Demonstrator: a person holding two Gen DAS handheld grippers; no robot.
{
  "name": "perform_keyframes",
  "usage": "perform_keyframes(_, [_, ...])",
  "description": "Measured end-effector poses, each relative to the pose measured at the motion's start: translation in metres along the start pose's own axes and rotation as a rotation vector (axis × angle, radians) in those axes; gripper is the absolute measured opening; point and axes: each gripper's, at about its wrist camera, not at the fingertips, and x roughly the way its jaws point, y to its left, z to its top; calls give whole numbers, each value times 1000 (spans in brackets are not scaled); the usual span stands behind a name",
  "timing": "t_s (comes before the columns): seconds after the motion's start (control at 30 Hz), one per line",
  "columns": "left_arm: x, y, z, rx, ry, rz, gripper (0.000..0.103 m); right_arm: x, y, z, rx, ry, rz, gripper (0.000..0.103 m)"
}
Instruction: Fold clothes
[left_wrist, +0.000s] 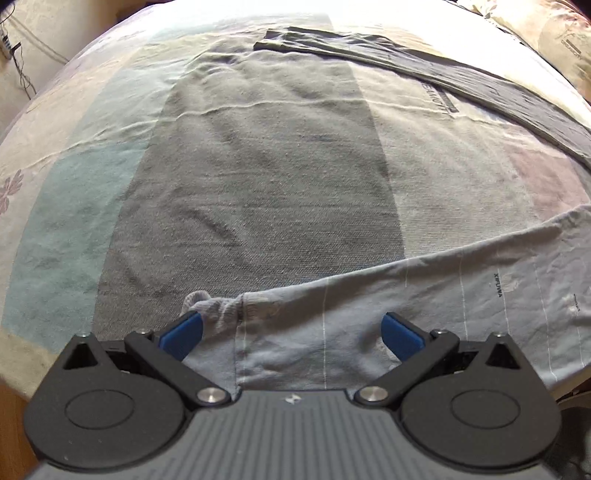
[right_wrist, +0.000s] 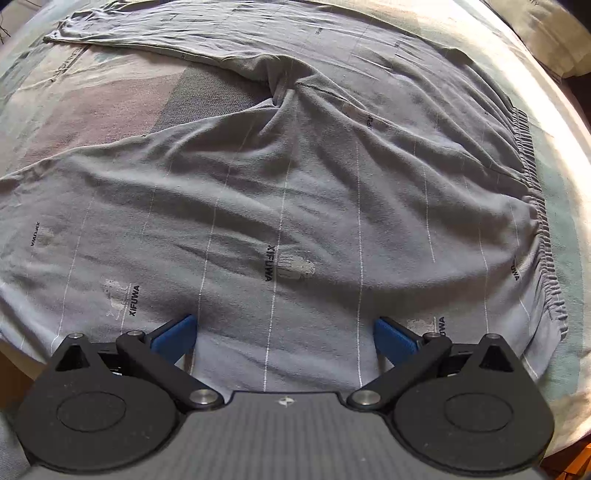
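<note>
Grey-blue pinstriped trousers (right_wrist: 295, 206) printed with "XIFUWA" lie spread flat on the bed. Their elastic waistband (right_wrist: 535, 206) is at the right, and the two legs fork towards the left. In the left wrist view the near leg (left_wrist: 369, 325) ends in a ribbed cuff (left_wrist: 218, 306), while the far leg (left_wrist: 406, 62) runs across the back. My left gripper (left_wrist: 291, 328) is open over the near leg close to the cuff. My right gripper (right_wrist: 284, 332) hovers open above the near leg's thigh part, with nothing between its blue pads.
The bedsheet (left_wrist: 258, 184) has wide grey, teal and pale stripes with wrinkles. A pillow (left_wrist: 565, 40) lies at the back right. The bed's near edge runs just under both grippers, with wooden floor (left_wrist: 14, 424) at the lower left.
</note>
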Motion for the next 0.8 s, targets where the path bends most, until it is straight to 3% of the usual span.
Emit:
perform_keyframes(0.1, [6,-26,4,118,-23,-30,102,-2,2,-3,10,-8,-6,103])
perform_keyframes(0.23, [14,-29,-13,119,12,-69,103,-4,3,-6,21,-18,-11,103])
perform_keyframes(0.3, [13,-23,-18,94,39,-46,103,-3,1,-5,17,-19,-4,103])
perform_keyframes(0.5, [-11,-67,4,210,0,-115,101,-7,8,3,-25,-2,-20,103])
perform_keyframes(0.63, [-18,-122,13,339,-42,-212,101,-30,44,12,-161,-141,50,103])
perform_keyframes(0.8, [-20,-177,-5,544,-132,-267,101,-20,102,13,-420,-247,176,103])
